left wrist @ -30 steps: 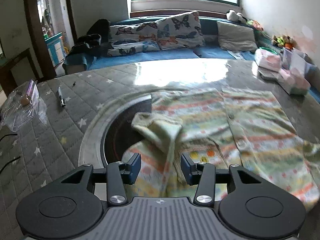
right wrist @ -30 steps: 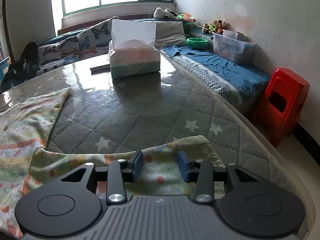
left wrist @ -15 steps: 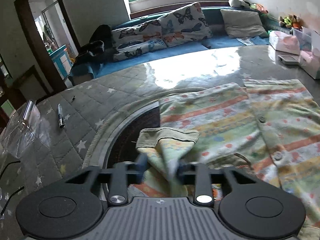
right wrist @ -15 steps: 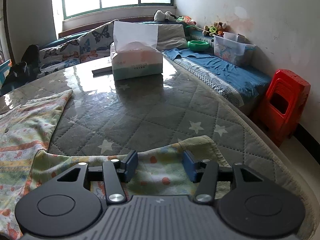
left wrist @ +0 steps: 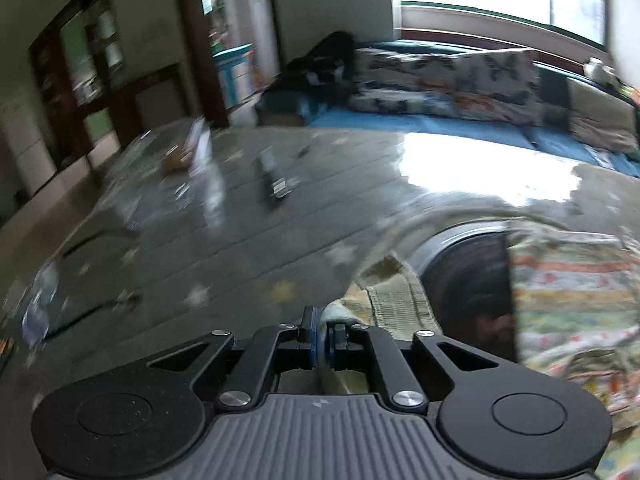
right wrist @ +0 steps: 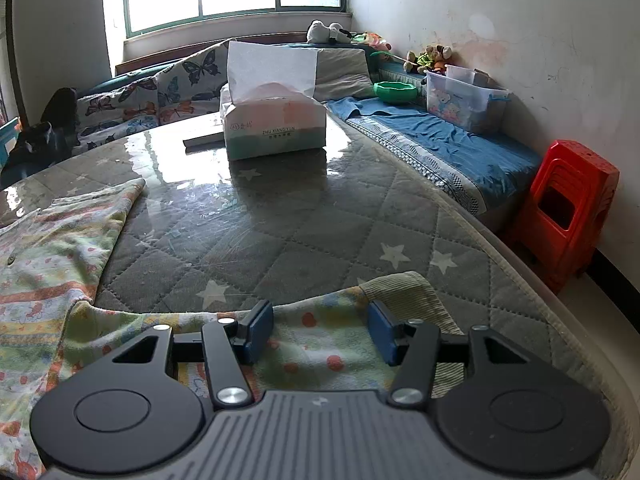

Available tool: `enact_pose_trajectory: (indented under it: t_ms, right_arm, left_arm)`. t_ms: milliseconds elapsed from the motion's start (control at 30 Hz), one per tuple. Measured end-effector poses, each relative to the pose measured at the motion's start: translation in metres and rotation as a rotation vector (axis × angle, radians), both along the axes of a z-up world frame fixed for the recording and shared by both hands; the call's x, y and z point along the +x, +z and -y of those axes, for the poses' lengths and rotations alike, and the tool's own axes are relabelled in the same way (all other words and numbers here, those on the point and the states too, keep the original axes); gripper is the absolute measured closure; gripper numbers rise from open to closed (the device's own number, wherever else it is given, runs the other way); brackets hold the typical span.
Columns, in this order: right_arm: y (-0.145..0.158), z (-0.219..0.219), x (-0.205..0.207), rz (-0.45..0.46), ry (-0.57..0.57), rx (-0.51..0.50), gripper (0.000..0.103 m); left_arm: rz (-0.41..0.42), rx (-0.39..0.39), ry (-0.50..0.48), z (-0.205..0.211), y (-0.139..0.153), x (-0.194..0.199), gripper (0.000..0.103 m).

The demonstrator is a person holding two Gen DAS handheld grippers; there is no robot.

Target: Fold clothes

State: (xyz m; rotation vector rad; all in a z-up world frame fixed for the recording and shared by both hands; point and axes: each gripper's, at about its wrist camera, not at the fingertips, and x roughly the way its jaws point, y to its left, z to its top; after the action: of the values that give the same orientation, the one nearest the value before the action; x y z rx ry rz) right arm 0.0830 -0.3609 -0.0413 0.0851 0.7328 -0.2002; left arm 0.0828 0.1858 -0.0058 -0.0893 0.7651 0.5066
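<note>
L claw: clenched on the L sleeve; pads nearly meet, w/ a thin bit of cloth pinched between. A sec ago it was spread wide over the bunched sleeve, half a sec ago closing in. So grab is done.
L view: heavy blur, cam now swung toward the doorway side of the table; before it looked straight over the shirt. Reads as a fast sweep w/ the sleeve in tow.
Meaning: judged as start of the sleeve fold; L sleeve is picked up and prob. to be carried across onto the shirt body. Not laid yet.
L sleeve vs claw: ribbed cuff sticks out just ahead and R of the pads, rest of sleeve trails under the claw body.
Shirt: body flat on table to the R of the L claw, partly over the dark round inset.
R claw: released, jaws wide; a touch wider than 1 s ago, otherwise barely moved.
R sleeve: flat on table right under the R claw, lies between the two pads, cuff just past the R pad. Not gripped.
R side: shirt body at far L of that view, tissue box well apart at table's far end.
Risk: thin pinch on L, cloth could slip in a quick swing.
</note>
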Motion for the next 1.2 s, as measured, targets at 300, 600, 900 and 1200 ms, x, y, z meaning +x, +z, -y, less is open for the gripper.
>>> enact_pose_trajectory:
  t_ms: [300,600,900,1200]
  right_arm:
    - [0.000,0.000,0.000,0.003,0.001,0.001,0.048]
    - [-0.001,-0.005,-0.002,0.015,0.026,0.007,0.047]
    - [-0.002,-0.009,0.000,0.018,0.035,0.004,0.047]
    - [-0.003,-0.012,0.001,0.022,0.037,0.001,0.045]
  left_arm:
    - [0.015,-0.129,0.166,-0.040,-0.013,-0.043,0.081]
    - [0.110,-0.311,0.339,-0.073,-0.011,-0.076,0.064]
    - [0.078,-0.214,0.422,-0.086,-0.009,-0.096,0.050]
    - [0.050,-0.126,0.316,-0.064,-0.003,-0.091,0.052]
